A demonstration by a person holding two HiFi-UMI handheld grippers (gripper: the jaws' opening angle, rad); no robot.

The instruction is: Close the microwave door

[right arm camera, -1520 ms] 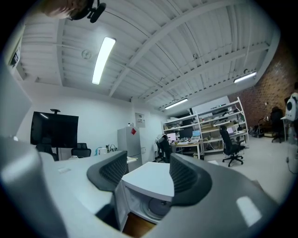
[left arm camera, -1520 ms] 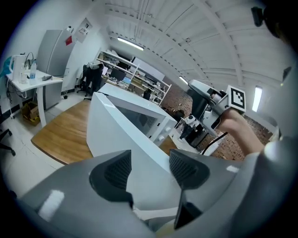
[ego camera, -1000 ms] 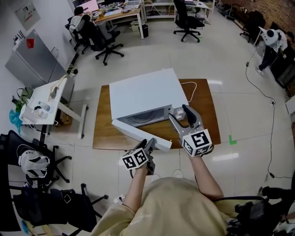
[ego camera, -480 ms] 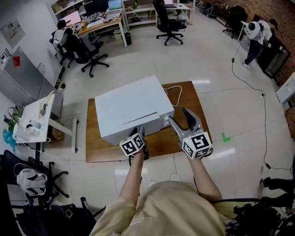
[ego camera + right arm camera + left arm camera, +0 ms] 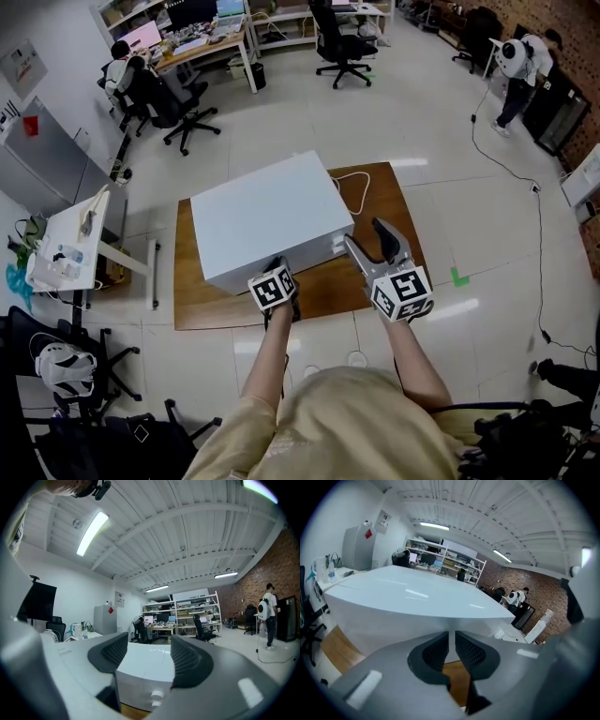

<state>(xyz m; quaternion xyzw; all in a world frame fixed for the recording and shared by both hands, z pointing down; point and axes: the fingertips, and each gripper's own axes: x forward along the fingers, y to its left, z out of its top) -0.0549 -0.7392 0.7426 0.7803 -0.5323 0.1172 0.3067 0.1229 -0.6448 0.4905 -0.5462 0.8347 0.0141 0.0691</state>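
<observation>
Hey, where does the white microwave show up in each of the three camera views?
Head view: microwave at centre, on the wooden board.
Left gripper view: it fills the middle band, from the left edge to past centre.
Right gripper view: low centre, front corner facing the camera.
Shared landmark: the grey cabinet with a red tag, left of the microwave in every view.

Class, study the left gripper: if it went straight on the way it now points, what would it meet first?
The left gripper, its jaws shut, would first meet the front of the white microwave, which is directly ahead. It may already be touching it, but the depth is unclear.
</observation>
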